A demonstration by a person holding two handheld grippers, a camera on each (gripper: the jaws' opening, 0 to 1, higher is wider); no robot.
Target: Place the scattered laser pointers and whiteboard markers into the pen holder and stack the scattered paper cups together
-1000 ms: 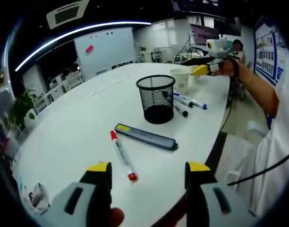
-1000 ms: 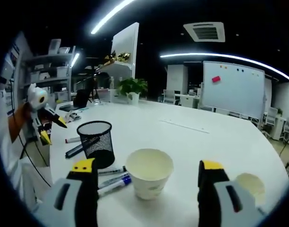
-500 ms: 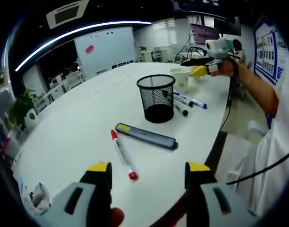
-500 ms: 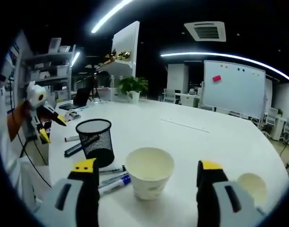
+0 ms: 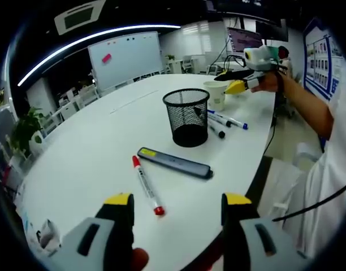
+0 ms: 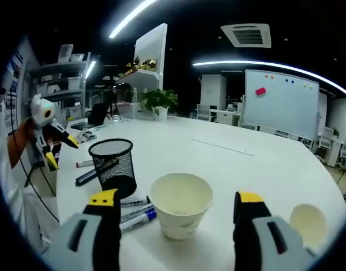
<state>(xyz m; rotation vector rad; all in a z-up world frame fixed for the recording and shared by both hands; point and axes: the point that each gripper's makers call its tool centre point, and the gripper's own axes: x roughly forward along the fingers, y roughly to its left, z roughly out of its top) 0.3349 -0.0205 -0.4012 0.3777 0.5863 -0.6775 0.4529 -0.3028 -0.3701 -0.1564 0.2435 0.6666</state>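
Note:
My left gripper (image 5: 177,204) is open above the near table edge. Just ahead lie a red-capped whiteboard marker (image 5: 146,186) and a long dark laser pointer (image 5: 174,162). A black mesh pen holder (image 5: 186,117) stands beyond them, with several markers (image 5: 225,121) lying to its right. My right gripper (image 6: 171,202) is open with a white paper cup (image 6: 181,206) upright between its jaws, not touched. A second paper cup (image 6: 307,222) sits at the right. The pen holder (image 6: 112,167) stands left of the cup, with markers (image 6: 135,210) at its foot. The right gripper (image 5: 245,79) also shows beside the cup (image 5: 216,95).
Everything rests on a large white oval table (image 5: 94,147). A whiteboard (image 5: 125,57) stands at the back of the room, and a potted plant (image 6: 159,105) sits beyond the table's far side. A person's arm (image 5: 308,107) reaches in from the right.
The right gripper has edged slightly closer to the paper cup; the left gripper has stayed still. Nothing on the table has moved.

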